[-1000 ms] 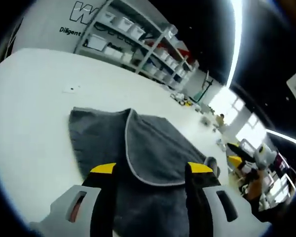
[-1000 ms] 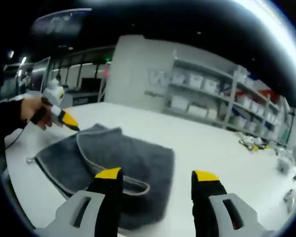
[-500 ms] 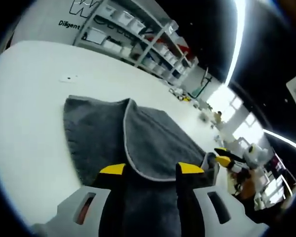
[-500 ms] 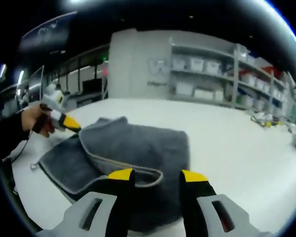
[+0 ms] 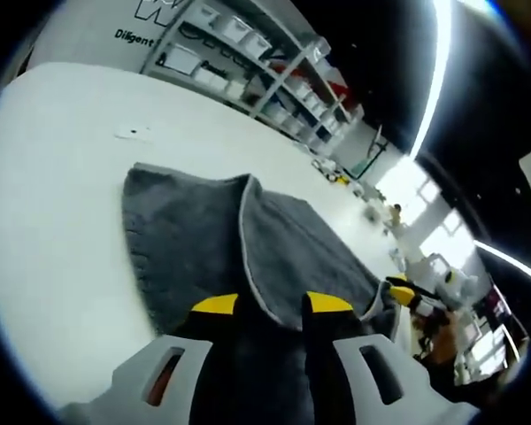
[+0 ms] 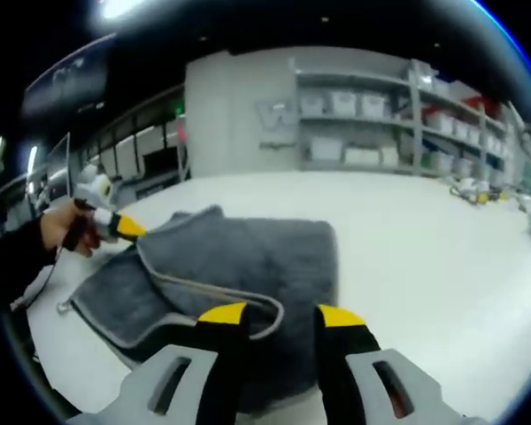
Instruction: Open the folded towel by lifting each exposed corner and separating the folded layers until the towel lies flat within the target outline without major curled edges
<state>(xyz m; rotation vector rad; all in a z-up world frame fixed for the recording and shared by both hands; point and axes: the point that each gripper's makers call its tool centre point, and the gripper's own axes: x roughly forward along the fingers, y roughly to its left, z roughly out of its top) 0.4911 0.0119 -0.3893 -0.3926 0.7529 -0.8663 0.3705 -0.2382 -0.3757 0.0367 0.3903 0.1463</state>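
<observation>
The folded grey towel (image 5: 248,257) lies on the white tabletop (image 5: 62,204); both the left claw (image 5: 272,305) and right claw (image 6: 279,314) look narrowed onto its near edge, probably pinching it.

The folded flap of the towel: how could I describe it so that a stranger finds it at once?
On the white table lies one grey towel. Its upper layer, the flap, is folded over the lower one. A pale piped hem curving around its corner, near the right gripper, sets it apart.
</observation>
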